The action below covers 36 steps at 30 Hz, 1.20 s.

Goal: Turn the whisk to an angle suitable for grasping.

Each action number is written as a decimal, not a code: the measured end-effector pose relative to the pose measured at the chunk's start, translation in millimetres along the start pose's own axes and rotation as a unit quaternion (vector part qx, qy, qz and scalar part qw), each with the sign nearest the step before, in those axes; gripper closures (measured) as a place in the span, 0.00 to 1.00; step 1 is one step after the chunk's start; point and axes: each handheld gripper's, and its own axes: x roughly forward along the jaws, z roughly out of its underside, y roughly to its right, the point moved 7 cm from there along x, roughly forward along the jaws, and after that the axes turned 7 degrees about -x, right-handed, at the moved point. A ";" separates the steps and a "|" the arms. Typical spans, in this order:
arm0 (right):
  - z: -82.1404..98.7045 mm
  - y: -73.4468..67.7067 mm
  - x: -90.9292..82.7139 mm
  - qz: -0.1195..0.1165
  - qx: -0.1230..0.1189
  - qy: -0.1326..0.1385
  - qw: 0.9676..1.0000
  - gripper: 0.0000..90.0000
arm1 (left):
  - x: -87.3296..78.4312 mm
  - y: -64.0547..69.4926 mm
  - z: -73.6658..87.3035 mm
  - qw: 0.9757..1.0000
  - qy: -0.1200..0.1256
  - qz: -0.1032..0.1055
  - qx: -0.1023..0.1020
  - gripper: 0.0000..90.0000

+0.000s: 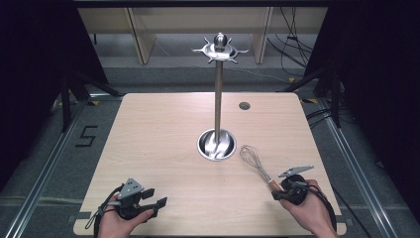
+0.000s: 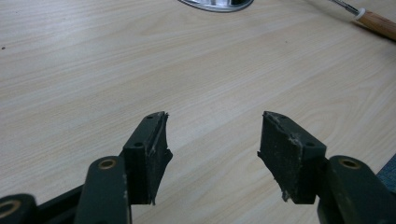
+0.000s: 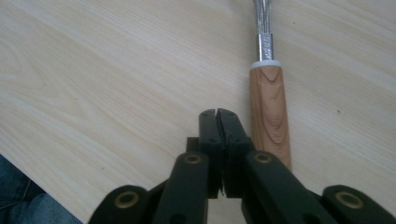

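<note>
A light wooden table [image 1: 163, 134] stands in front of the person, whose two hands come in at its near edge, each holding a black gripper. At the near right, the right gripper [image 1: 277, 195] rests low over the tabletop with its jaws pressed flat together and nothing between them; its own view shows the closed tips [image 3: 218, 113] lying just to the left of a wooden handle, close beside it, though whether they touch it I cannot tell. That handle belongs to a whisk [image 1: 257, 166], which lies flat on the table, its wire loops pointing away toward the far left and its handle toward the near right corner. The wire end lies just right of the round steel base of a tall utensil stand [image 1: 217, 99], which rises upright from the middle of the table with a ring of hooks at its top. At the near left, well apart from the whisk, the left gripper [image 1: 156, 199] sits with its jaws spread wide over bare wood, its worn pads [image 2: 289, 149] holding nothing. A small dark round hole [image 1: 244, 105] marks the far right part of the tabletop.
</note>
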 end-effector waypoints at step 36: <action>-127.4 83.8 70.8 0.052 0.139 -0.043 0.988 1.00 | 1.1 4.0 0.0 1.000 0.008 0.010 -0.009 0.45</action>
